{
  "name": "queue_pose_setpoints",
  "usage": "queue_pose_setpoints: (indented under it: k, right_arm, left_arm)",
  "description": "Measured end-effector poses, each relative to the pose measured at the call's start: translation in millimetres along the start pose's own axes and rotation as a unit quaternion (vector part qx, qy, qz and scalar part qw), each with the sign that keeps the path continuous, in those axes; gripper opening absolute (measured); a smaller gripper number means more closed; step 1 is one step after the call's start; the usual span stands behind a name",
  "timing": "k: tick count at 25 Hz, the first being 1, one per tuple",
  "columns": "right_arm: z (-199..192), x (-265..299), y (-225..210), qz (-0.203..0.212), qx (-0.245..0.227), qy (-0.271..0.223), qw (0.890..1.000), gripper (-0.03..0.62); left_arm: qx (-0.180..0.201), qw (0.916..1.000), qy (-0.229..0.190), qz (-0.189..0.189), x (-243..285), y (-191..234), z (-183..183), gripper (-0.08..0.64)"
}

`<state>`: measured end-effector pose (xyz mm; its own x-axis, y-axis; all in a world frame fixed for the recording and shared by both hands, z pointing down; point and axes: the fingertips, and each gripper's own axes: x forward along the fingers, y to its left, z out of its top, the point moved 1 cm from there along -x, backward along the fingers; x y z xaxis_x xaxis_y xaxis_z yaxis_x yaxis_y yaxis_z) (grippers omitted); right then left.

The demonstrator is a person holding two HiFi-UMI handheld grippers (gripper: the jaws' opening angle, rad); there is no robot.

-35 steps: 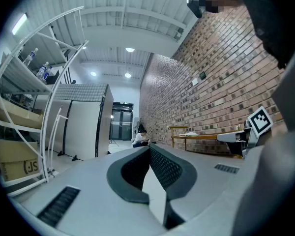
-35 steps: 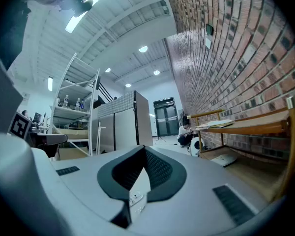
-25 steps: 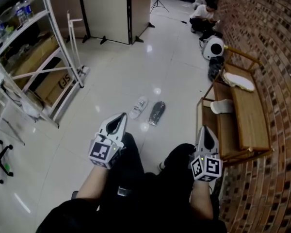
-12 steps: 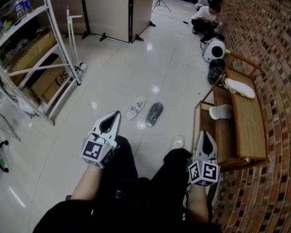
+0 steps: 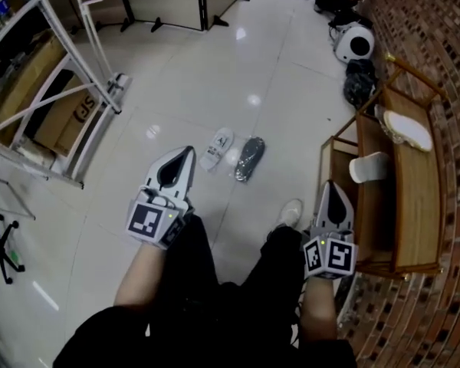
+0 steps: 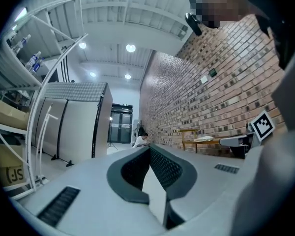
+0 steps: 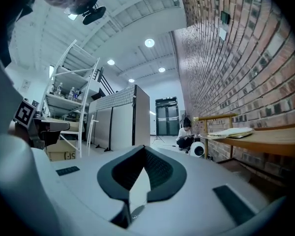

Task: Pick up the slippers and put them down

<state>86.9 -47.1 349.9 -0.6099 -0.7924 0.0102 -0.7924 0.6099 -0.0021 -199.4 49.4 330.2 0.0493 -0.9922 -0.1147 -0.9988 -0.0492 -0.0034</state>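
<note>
Two slippers lie side by side on the pale tiled floor, just apart and ahead of the person's legs: a white slipper (image 5: 217,147) left of a dark grey slipper (image 5: 249,158). The left gripper (image 5: 185,156) hovers short of the white one, its jaws closed tip to tip with nothing between them. The right gripper (image 5: 330,188), likewise closed and empty, hangs beside a wooden bench (image 5: 414,205) along the brick wall (image 5: 452,167).

light: bright, even; round ceiling lamps (image 7: 149,43) overhead
glare: lamp spots on glossy floor (image 5: 215,83)
shadows: soft, faint
distortion: strong fisheye, brick wall (image 5: 445,52) bows; black corners in gripper views
focus: left gripper (image 6: 148,149), right gripper (image 7: 144,149) soft up close
</note>
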Motion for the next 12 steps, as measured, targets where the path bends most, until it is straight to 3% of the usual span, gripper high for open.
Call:
queue_pose_setpoints:
  k: [12]
  right_arm:
    - [18, 84, -54, -0.039, -0.004, -0.013, 0.999, 0.009]
  left_arm:
    - [0.003, 0.9993, -0.008, -0.038, 122, 10, 1, 0.005]
